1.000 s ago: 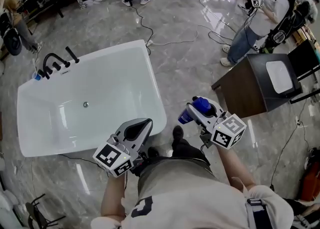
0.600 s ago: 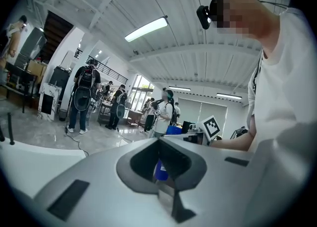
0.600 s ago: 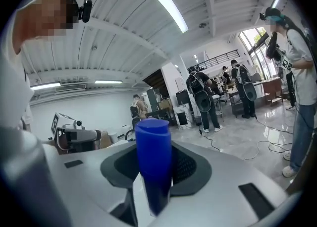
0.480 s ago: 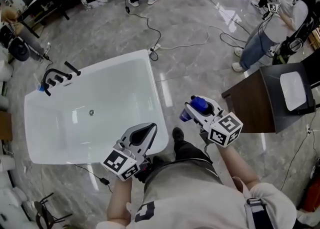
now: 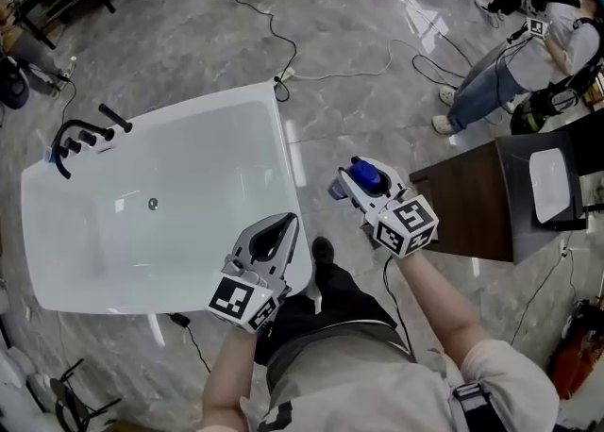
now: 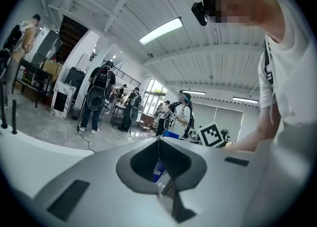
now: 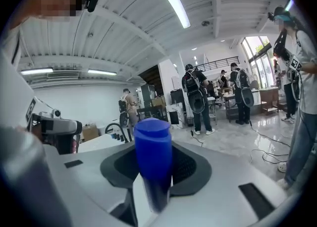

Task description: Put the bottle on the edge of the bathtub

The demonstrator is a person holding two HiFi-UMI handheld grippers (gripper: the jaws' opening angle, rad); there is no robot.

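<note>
The step in hand is carrying the bottle [image 5: 361, 175] across to the bathtub [image 5: 285, 152]. The right tool [image 5: 349, 185] has its jaws partly closed on the bottle's body. In the right gripper view the blue cap stands up above the jaws.

To do this well, I judge the bottle should be held upright and brought leftward in the head view, over the tub's right rim. It should then be lowered until its base sits flat on the rim's top, and the jaws opened only then. The rim looks narrow and glossy, so a tilted or off-centre base could slide into the tub or drop to the floor [image 5: 359, 62].

The left tool [image 5: 286, 223] has its jaws together with nothing in them. It hangs over the tub's lower right corner and is best held clear of the landing spot.

The bottle sits near the middle of the head view, within the right tool's jaws. It is to the right of the tub's rim and apart from it, over the grey floor.
</note>
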